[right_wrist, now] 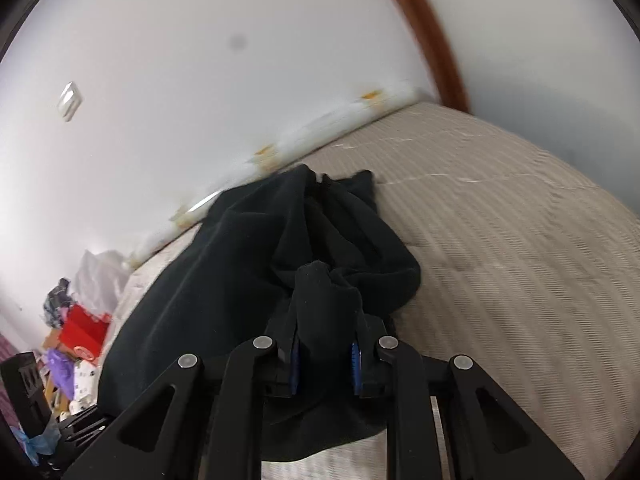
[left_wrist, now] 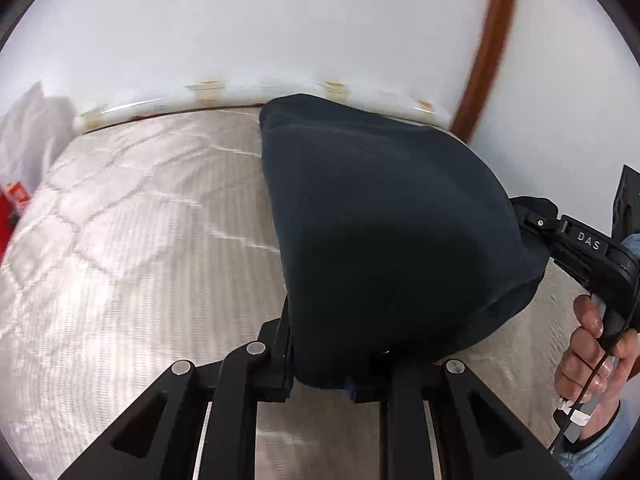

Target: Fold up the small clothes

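Observation:
A dark navy garment (left_wrist: 384,232) hangs stretched above a beige quilted mattress (left_wrist: 132,240). My left gripper (left_wrist: 320,376) is shut on its near edge. In the left wrist view my right gripper (left_wrist: 532,220) pinches the garment's far right edge, a hand on its handle. In the right wrist view the right gripper (right_wrist: 325,360) is shut on a bunched fold of the garment (right_wrist: 256,264), which drapes in loose folds over the mattress (right_wrist: 500,248) toward the wall.
A white wall (left_wrist: 280,20) runs along the mattress's far edge, with a brown curved frame (left_wrist: 488,44) at the right. A pile of red, purple and white clutter (right_wrist: 76,336) lies off the mattress's left end. White bags (left_wrist: 24,132) sit at the far left.

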The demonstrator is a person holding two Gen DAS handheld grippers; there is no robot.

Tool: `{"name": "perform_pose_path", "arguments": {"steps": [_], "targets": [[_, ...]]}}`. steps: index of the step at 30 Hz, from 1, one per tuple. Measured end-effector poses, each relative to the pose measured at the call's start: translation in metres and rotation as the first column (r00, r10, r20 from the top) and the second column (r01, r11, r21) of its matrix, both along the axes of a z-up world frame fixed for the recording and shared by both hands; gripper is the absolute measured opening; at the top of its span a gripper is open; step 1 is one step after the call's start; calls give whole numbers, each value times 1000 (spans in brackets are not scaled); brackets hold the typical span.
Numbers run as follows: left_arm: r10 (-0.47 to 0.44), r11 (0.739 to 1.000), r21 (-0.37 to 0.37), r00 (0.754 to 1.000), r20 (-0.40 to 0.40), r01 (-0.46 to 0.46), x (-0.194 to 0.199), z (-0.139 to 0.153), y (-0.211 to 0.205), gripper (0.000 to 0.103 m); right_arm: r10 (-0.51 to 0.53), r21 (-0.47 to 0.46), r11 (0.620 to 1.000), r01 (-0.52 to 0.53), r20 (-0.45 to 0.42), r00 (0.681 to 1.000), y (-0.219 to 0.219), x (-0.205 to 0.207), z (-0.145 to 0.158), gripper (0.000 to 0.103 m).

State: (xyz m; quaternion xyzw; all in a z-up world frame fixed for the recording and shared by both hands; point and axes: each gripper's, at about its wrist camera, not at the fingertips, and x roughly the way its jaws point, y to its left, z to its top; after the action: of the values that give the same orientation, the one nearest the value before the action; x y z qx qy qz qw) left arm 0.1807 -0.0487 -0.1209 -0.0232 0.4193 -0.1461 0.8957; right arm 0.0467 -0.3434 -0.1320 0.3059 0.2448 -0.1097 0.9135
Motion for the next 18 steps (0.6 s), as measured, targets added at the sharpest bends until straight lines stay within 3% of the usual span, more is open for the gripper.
{"name": "perform_pose_path", "arguments": {"steps": [5,8,13,18], "targets": [[79,997,-11,997,-28,-79,1,-3,59,17,104,-26,994,-104,22,994,48,36,11,19],[73,997,-6,995,-62,-74,-1,-11,75,17,148,-41,988,-147,14,989,72,45,13,19],[26,999,33,997,-70,-24,-7,-21,70,17,141,-110,984,-138,22,990,83,12,17,19],[-2,997,71,999,-42,5,-14,-22,70,19,103,-136,985,-109,-46,994,75,-12,-5,19]]}}
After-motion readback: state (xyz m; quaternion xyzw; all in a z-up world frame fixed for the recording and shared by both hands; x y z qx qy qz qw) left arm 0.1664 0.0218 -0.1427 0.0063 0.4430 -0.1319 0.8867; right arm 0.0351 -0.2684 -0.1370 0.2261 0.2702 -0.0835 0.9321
